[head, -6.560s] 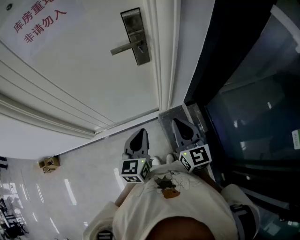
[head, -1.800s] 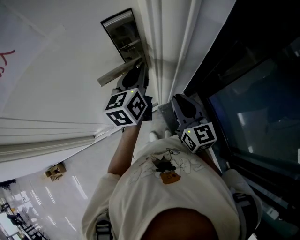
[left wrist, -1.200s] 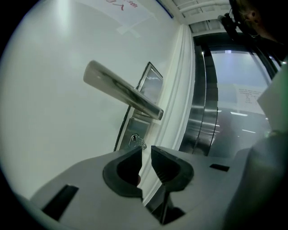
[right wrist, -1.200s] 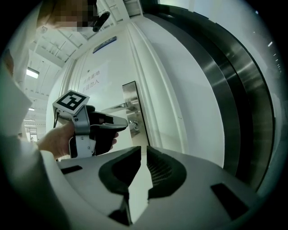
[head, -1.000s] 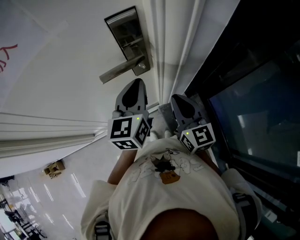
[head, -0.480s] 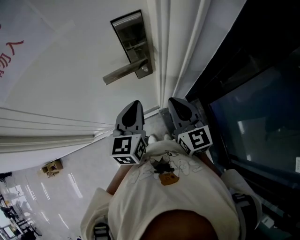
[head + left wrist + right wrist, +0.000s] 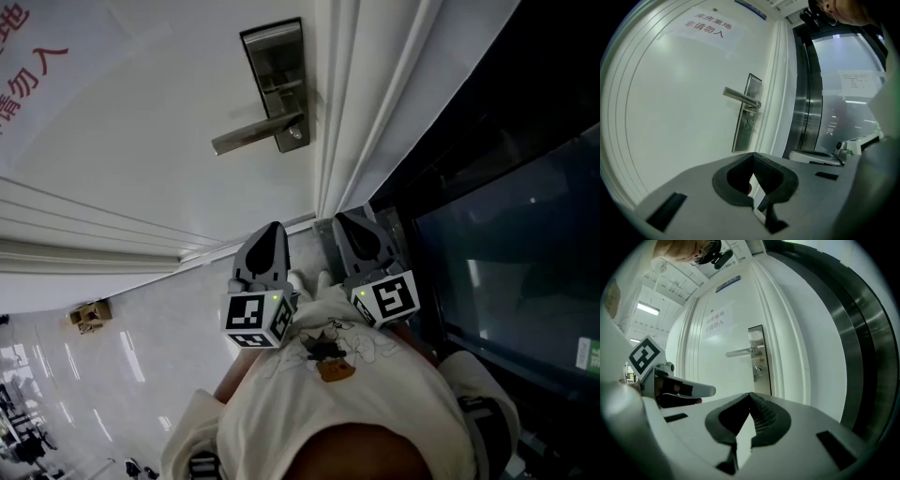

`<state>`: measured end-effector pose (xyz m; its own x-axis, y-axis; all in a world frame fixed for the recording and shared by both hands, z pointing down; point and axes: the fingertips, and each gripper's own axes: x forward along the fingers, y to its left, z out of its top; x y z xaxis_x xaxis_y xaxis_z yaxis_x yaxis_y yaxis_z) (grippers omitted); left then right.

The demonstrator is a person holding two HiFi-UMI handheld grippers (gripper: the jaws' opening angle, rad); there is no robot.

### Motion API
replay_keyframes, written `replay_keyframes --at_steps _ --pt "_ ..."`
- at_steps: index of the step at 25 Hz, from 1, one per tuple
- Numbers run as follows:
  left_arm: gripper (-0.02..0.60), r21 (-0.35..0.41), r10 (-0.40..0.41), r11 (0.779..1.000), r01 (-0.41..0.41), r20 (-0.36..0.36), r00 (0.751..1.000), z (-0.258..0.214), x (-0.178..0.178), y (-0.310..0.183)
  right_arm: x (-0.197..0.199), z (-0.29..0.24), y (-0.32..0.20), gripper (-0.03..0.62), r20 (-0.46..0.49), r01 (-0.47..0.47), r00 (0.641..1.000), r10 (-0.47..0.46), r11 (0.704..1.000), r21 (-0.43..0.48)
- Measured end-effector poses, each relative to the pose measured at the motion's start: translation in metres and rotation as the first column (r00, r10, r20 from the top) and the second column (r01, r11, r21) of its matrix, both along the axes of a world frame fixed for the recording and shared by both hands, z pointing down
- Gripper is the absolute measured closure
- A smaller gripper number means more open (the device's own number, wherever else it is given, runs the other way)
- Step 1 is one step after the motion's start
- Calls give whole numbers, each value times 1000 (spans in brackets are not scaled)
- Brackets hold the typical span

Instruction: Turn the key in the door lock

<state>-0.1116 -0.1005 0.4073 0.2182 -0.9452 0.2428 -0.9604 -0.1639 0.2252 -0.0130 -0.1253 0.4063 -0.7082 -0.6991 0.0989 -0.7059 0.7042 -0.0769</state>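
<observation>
While clear of the door lock (image 7: 278, 84) — left gripper (image 7: 272, 231) jaws together | right gripper (image 7: 346, 223) jaws together

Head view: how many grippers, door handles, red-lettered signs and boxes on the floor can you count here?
Grippers: 2, the left gripper and the right gripper
Handle: 1
Sign: 1
Box: 1
Total: 5

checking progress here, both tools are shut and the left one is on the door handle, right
No. The left tool is shut but not on the handle: it hangs back from the door, empty. The head view shows the gap. The right tool is shut too.
</observation>
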Motion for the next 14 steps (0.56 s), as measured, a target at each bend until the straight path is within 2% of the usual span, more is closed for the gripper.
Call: replay_keyframes --at_steps 5,10,14 --pt "575 6 -4 1000 4 -21 1000 2 -1 40 -5 -8 32 588 -7 12 1000 -12 1000 23" --pt "575 -6 15 1000 -16 -79 997 11 -8 80 -11 -7 82 588 -19 3 1000 -3 999 37" --pt "575 15 37 999 -37 -56 998 6 -13 124 -16 0 129 588 -46 -14 999 16 999 39"
